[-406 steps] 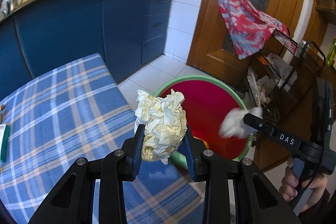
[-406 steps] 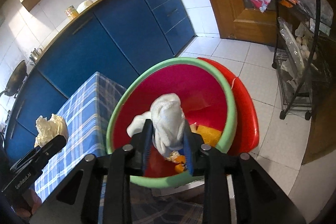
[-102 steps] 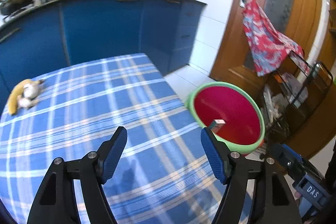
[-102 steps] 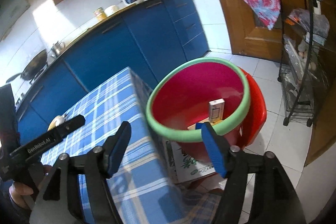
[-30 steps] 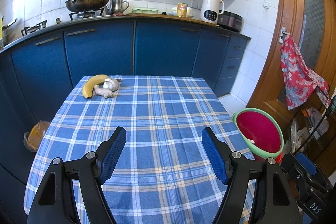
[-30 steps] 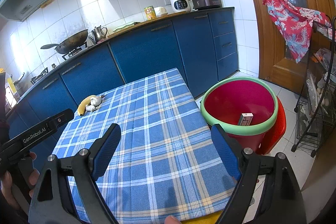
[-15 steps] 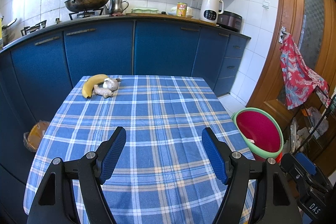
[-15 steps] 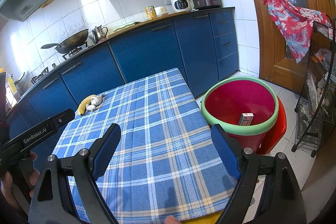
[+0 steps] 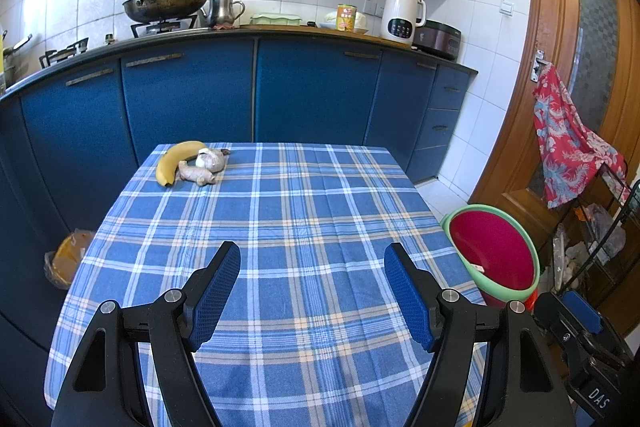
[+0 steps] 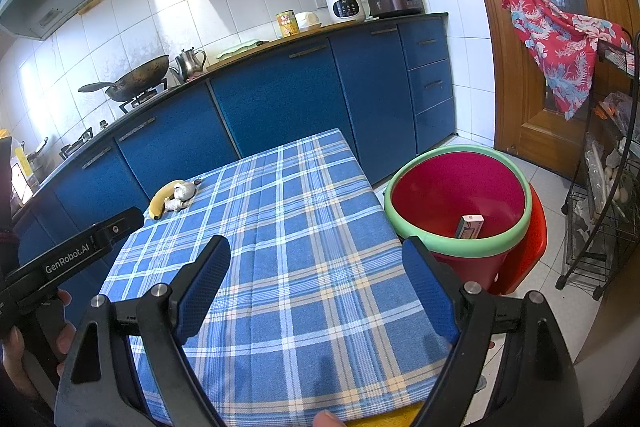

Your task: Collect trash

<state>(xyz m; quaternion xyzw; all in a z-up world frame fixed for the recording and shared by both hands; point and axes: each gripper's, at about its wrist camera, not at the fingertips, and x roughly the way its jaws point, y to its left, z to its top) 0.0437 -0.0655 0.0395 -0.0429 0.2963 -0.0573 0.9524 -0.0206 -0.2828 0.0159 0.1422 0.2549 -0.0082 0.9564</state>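
Beside the table's right edge, the red bin [image 10: 460, 187] holds a small carton [image 10: 469, 226].
Right gripper [image 10: 316, 291] is nearer it; left gripper [image 9: 312, 291] faces the far-left corner's banana [image 9: 174, 157]. Both are spread, empty.

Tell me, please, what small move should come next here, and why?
Probably none beyond easing both tools back: the left tool and right tool stand open and empty, the checked tablecloth bears only a banana, ginger and garlic, and a small box lies in the red bin.
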